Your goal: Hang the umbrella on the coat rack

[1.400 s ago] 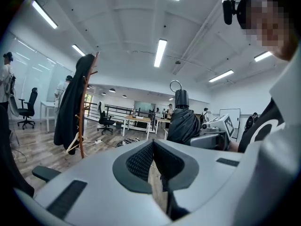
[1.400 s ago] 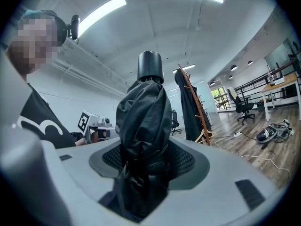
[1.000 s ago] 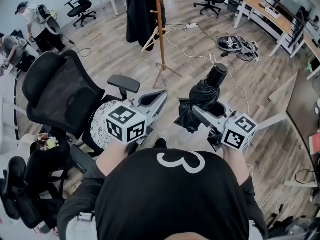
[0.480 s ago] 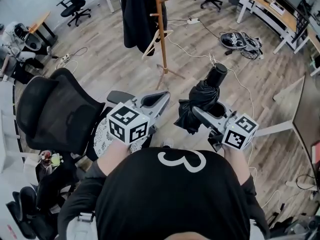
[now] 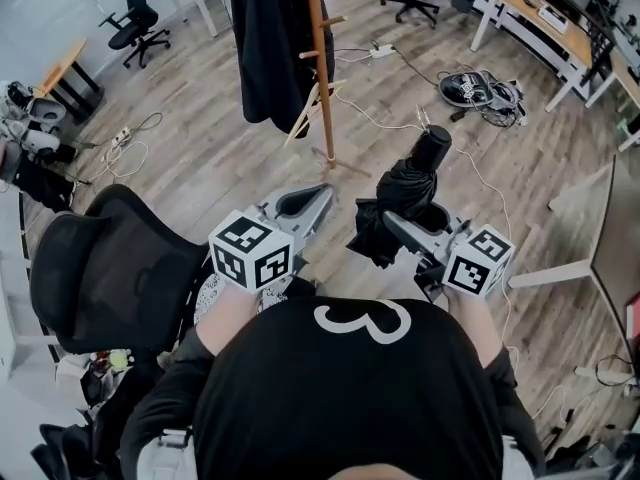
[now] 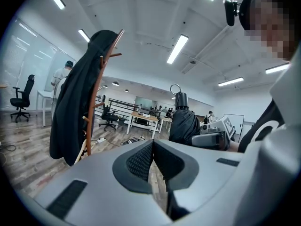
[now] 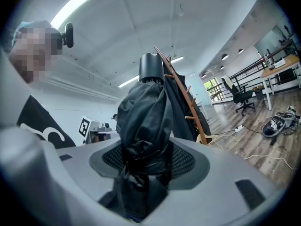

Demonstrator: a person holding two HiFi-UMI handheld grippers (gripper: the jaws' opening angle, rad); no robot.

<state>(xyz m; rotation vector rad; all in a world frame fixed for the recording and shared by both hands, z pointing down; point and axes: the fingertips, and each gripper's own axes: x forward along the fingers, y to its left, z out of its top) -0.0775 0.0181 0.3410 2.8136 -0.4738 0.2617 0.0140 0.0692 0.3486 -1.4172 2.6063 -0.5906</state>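
Note:
A folded black umbrella [image 5: 402,204] stands upright in my right gripper [image 5: 400,226], whose jaws are shut on its bunched fabric [image 7: 143,126]; its round black handle end [image 5: 433,149] points up and away. My left gripper [image 5: 322,196] is shut and holds nothing, its pads pressed together [image 6: 151,160]. The wooden coat rack [image 5: 320,68] stands ahead on the floor, slightly left of centre, with a black coat [image 5: 265,43] hanging on its left side. In the left gripper view the coat rack [image 6: 96,102] is at left and the umbrella [image 6: 184,121] at right.
A black office chair [image 5: 100,278] stands close at my left. Cables and a heap of gear [image 5: 478,90] lie on the floor at right, near a wooden desk [image 5: 545,33]. More office chairs [image 5: 135,18] stand at the back. A desk edge [image 5: 612,238] is at far right.
The view has advanced toward the coat rack, which now sits closer and more central. The black chair has slid back to the left. Both grippers keep their pose and hold.

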